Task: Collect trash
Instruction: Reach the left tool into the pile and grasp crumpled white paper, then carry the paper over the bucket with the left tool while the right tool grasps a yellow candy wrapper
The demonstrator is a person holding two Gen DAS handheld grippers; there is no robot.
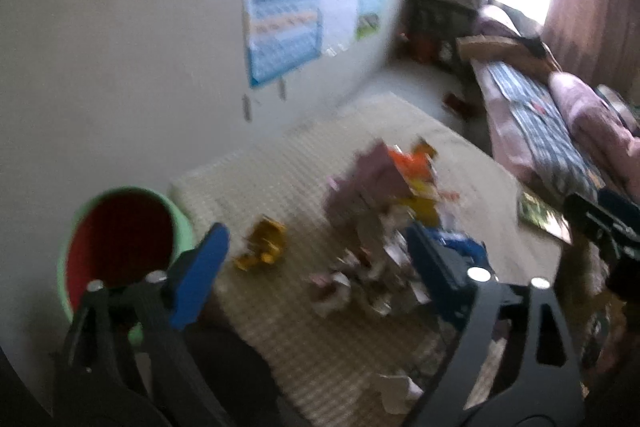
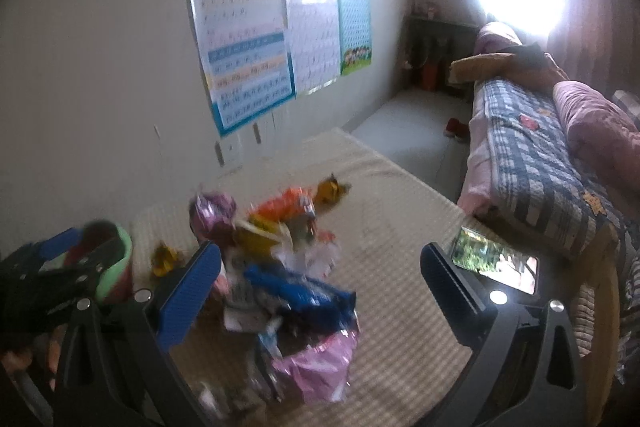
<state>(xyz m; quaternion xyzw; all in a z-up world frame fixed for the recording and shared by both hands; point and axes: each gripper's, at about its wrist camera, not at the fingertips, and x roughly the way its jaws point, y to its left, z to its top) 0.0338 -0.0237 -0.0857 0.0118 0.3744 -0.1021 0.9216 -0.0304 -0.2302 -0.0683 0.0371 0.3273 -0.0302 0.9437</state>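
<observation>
With both the left tool [image 1: 316, 267] and right tool [image 2: 320, 275] spread apart and empty above the wrapper pile [image 2: 280, 267] on the mat [image 2: 400, 227], we'd pinch a light, crinkly, slippery edge.

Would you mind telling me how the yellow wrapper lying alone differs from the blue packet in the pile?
The yellow wrapper is crumpled and small; the blue packet is long and flatter. The yellow wrapper lies apart, nearer the green bin; the blue packet sits among the heaped wrappers. Both rest on the woven mat, untouched.
</observation>
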